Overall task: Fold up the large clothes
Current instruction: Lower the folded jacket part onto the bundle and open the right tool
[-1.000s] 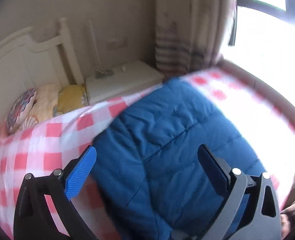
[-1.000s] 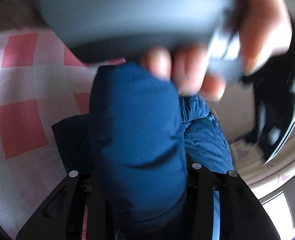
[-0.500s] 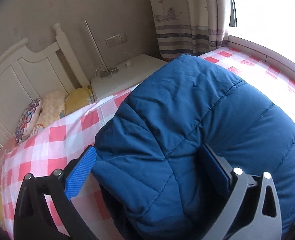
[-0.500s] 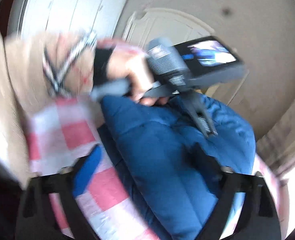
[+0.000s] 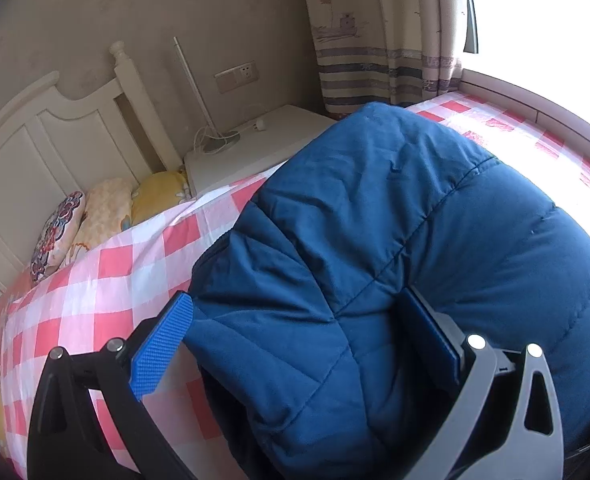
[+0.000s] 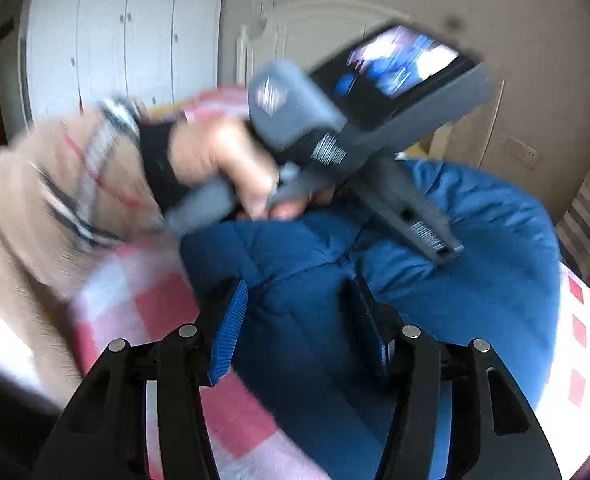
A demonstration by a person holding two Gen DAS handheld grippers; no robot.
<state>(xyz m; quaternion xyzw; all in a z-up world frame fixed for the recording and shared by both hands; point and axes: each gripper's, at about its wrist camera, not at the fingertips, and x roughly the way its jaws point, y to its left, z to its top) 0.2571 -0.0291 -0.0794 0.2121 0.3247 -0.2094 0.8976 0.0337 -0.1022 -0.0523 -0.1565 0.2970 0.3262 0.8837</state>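
Note:
A large blue quilted jacket (image 5: 375,232) lies bunched on the bed's red-and-white checked sheet (image 5: 107,276). My left gripper (image 5: 295,340) is open, its blue pads apart with a fold of the jacket bulging between them. In the right wrist view the jacket (image 6: 475,272) fills the middle. My right gripper (image 6: 299,328) is open just above the jacket, with padding between its fingers. The person's hand holds the left gripper body (image 6: 335,140) right in front of it, above the jacket.
A white headboard (image 5: 55,140) and pillows (image 5: 79,224) lie at the bed's far left. A white nightstand (image 5: 255,148) with a lamp, a striped curtain (image 5: 383,40) and a bright window stand behind. White wardrobe doors (image 6: 115,40) show in the right wrist view.
My right gripper has let go of the jacket fold and opened. Its view swung up from the sheet to the room. The jacket has bulged higher in the left wrist view.

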